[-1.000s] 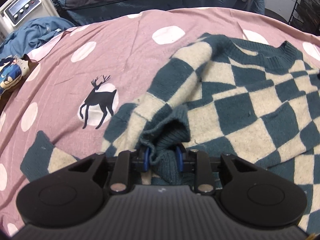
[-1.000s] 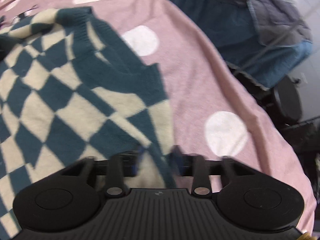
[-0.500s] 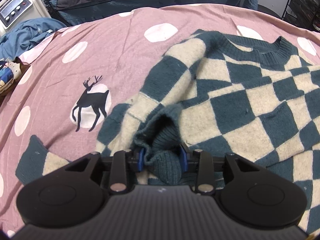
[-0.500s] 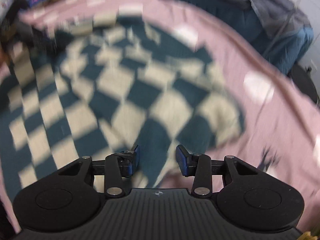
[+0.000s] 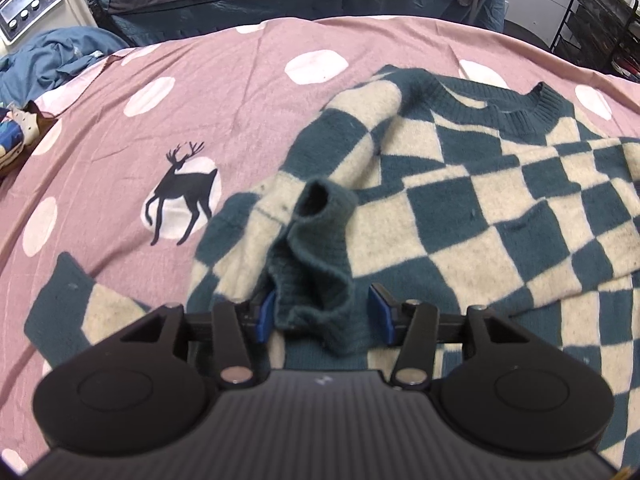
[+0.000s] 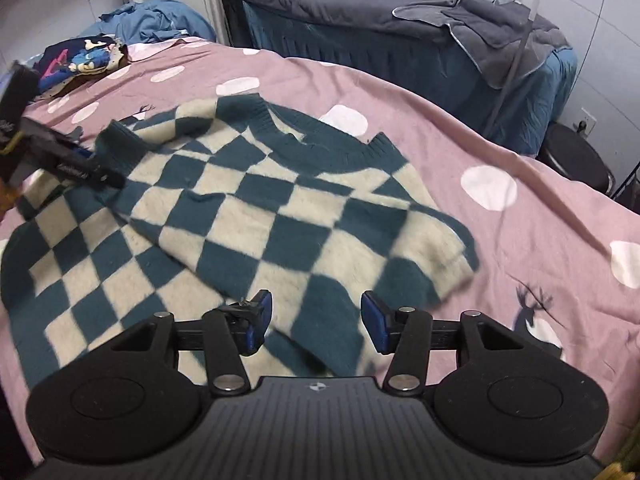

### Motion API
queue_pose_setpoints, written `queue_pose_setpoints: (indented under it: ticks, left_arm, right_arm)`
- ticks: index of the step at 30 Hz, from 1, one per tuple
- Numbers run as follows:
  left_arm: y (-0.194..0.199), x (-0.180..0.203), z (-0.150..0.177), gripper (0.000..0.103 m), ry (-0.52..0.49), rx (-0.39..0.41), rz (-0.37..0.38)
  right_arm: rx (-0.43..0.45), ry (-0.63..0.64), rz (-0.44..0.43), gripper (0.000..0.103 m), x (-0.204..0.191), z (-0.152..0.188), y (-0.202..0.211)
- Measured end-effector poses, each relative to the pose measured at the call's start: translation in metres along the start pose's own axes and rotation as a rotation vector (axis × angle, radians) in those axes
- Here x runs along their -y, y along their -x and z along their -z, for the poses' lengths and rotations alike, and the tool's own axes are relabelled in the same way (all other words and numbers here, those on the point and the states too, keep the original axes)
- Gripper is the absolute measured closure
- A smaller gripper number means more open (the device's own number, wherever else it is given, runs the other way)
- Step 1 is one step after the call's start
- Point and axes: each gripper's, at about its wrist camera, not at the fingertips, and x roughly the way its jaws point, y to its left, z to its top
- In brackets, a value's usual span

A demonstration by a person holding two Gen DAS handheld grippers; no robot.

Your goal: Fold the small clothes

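A checkered sweater (image 6: pixel 256 216) is lying spread on a pink dotted bedspread (image 5: pixel 240 92), its collar (image 5: pixel 532 108) toward twelve o'clock in the left wrist view. One sleeve is being laid across the chest, apparently so that the garment is narrowed before being folded lengthwise.

The left gripper (image 5: pixel 322 314) is parted around the dark cuff (image 5: pixel 320 264) of the other sleeve; the cuff is bunched between the blue pads, touching the left one while a gap is showing at the right one, so the cloth is judged to be let go rather than pinched. The cuff is being left on the body of the sweater, at about six o'clock from the collar, probably to match the sleeve on the other side.

The right gripper (image 6: pixel 316 322) is being held wide apart above the sweater's edge at five o'clock, nothing being gripped. A deer print (image 5: pixel 182 192) is showing at nine o'clock of the cuff.
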Motion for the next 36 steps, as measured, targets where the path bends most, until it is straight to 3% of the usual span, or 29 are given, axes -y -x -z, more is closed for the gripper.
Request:
queue_pose_setpoints:
  ticks: [5,6,7,9,11,15,19,21,24,30,33,34,35,36]
  left_arm:
    - [0.016,-0.009,0.010,0.054,0.052,0.026,0.034]
    - [0.022,-0.013,0.013,0.053,0.068,0.041,0.046]
    - [0.029,-0.017,0.016,0.050,0.088,0.061,0.056]
    - [0.046,-0.028,0.025,0.042,0.134,0.107,0.061]
    - [0.063,-0.045,0.038,0.031,0.183,0.155,0.010]
    - [0.087,-0.103,0.069,0.030,0.334,0.198,-0.116]
    - [0.084,-0.176,0.093,0.032,0.502,0.162,-0.228]
    - [0.075,-0.210,0.101,0.032,0.601,0.140,-0.228]
    - [0.059,-0.242,0.108,0.034,0.758,0.124,-0.134]
    - [0.018,-0.235,0.097,0.047,0.799,0.067,0.014]
    - [0.002,-0.225,0.090,0.052,0.795,0.048,0.001]
    - [0.001,-0.224,0.088,0.065,0.794,0.059,-0.006]
    - [0.001,-0.225,0.087,0.091,0.802,0.062,0.007]
    - [-0.001,-0.227,0.087,0.096,0.814,0.054,0.032]
  right_arm:
    - [-0.125,-0.002,0.040,0.018,-0.008,0.008,-0.049]
    - [-0.131,-0.002,0.050,0.013,-0.008,0.011,-0.053]
    - [-0.118,-0.001,0.048,0.007,-0.010,0.013,-0.052]
    - [-0.127,0.000,0.061,0.007,-0.014,0.009,-0.048]
    - [-0.097,-0.001,0.062,0.007,-0.021,0.003,-0.035]
    - [-0.017,-0.076,0.019,0.007,-0.030,-0.006,-0.005]
    - [0.036,-0.166,-0.066,0.007,-0.045,-0.012,0.014]
    - [0.041,-0.189,-0.113,0.007,-0.057,-0.016,0.016]
    - [0.018,-0.196,-0.173,0.007,-0.080,-0.020,0.010]
    - [-0.020,-0.148,-0.233,0.007,-0.125,-0.027,0.000]
    - [-0.037,-0.137,-0.237,0.007,-0.135,-0.026,-0.001]
    - [-0.041,-0.136,-0.236,0.007,-0.137,-0.026,-0.001]
    - [-0.042,-0.138,-0.231,0.007,-0.138,-0.026,0.000]
    - [-0.043,-0.146,-0.226,0.007,-0.138,-0.026,0.001]
